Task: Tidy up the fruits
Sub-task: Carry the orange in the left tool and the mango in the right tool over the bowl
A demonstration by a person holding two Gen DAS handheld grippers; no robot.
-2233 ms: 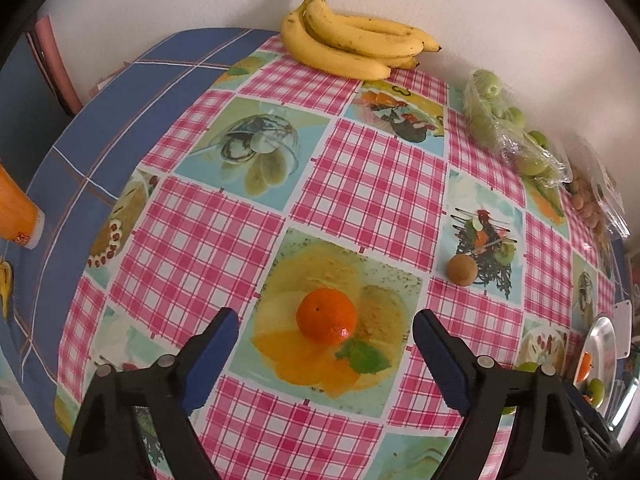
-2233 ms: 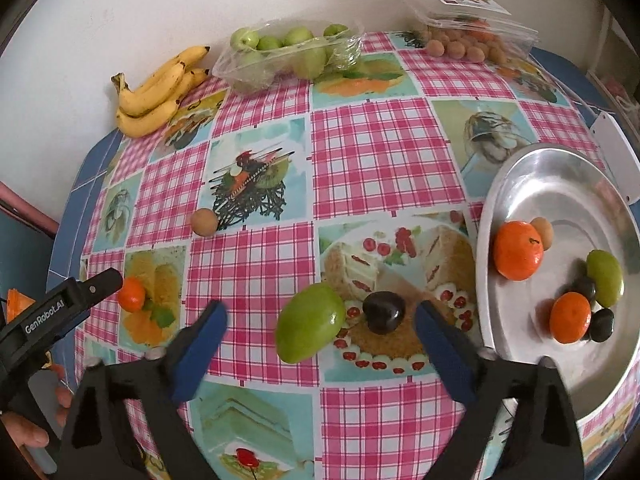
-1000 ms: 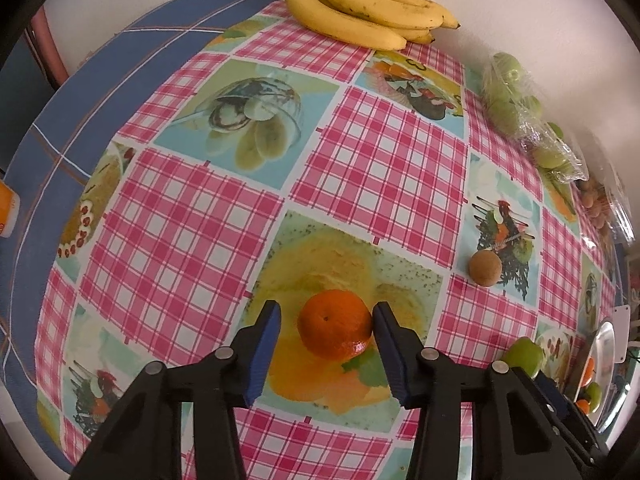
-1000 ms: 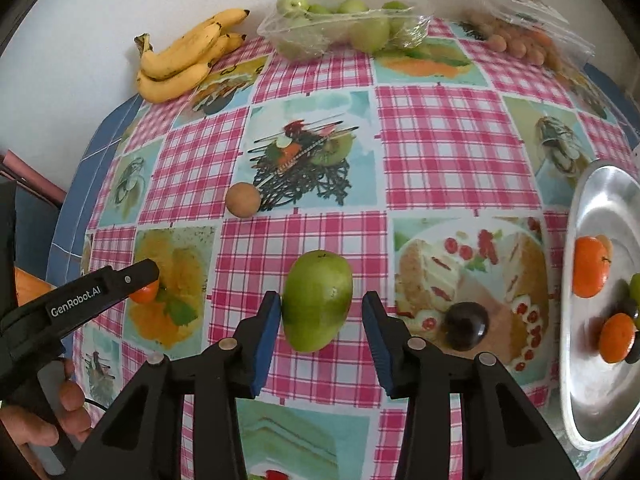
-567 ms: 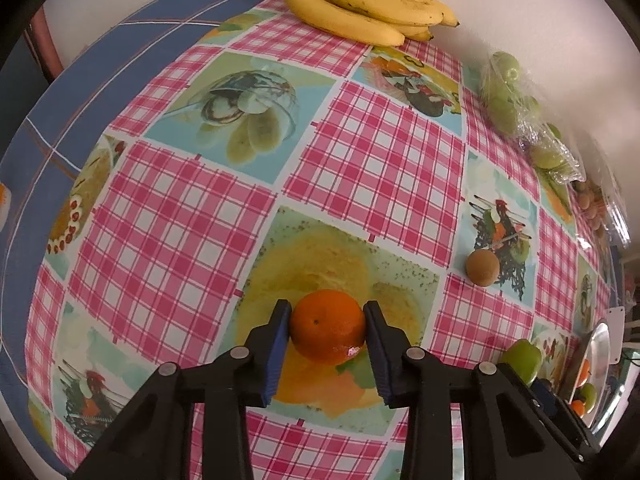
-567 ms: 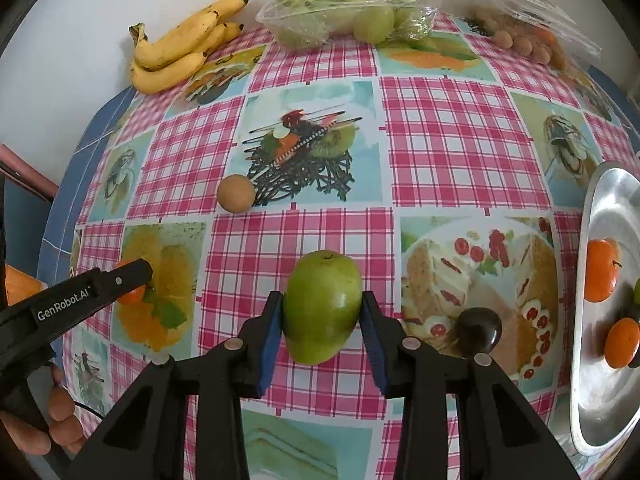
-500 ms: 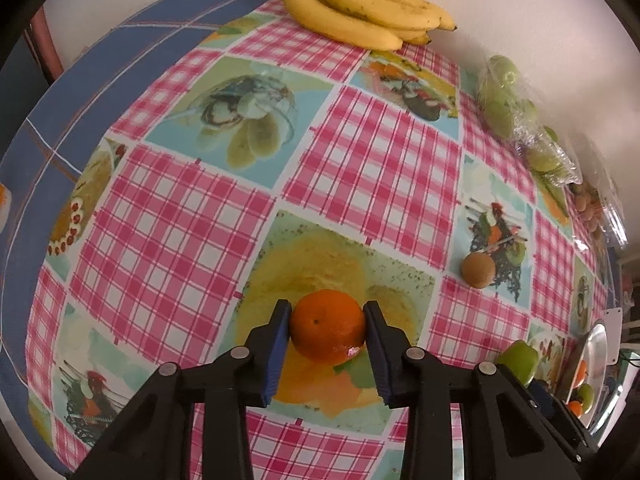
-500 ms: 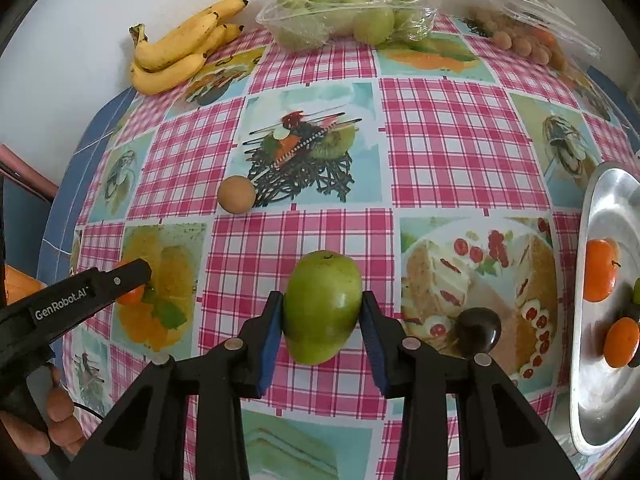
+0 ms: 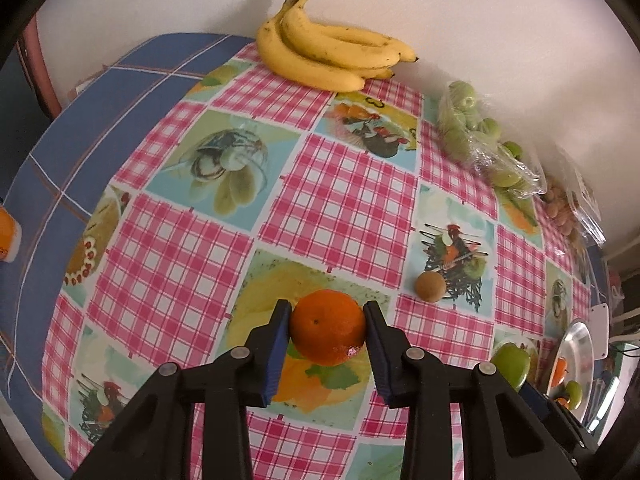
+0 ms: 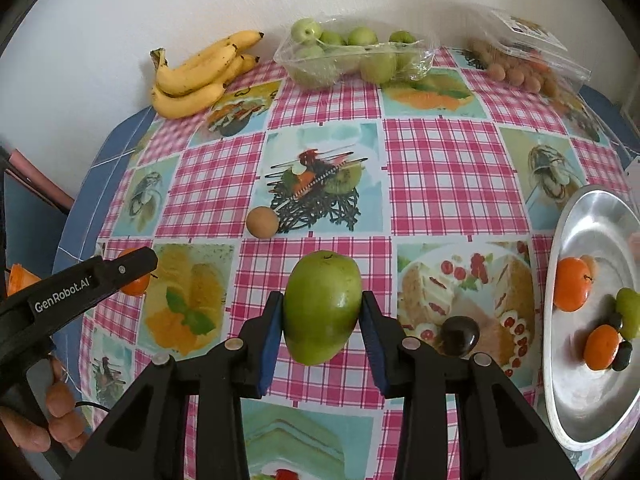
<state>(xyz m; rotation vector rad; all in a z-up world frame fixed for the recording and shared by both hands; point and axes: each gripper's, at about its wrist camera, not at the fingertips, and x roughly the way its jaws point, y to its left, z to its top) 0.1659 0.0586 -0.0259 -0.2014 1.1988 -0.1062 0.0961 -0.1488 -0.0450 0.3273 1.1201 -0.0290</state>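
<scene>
White wall behind table (image 10: 440, 168) in pink checked cloth. Left gripper (image 9: 326, 326) clamped on orange (image 9: 328, 326), above yellow print. Right gripper (image 10: 322, 312) clamped on mango (image 10: 322, 306) mid-table. Tray (image 10: 592, 408) at right holds fruit. Bananas (image 10: 200, 76), bagged green fruit (image 10: 352, 60) by wall.

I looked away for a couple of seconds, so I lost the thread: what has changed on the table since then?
Both grippers closed on fruit. The left gripper, open around the orange before, now clamps it. The right gripper, open short of the green mango, moved in and now grips it. The bananas, small brown fruit, dark plum and metal tray with its fruit stayed put.
</scene>
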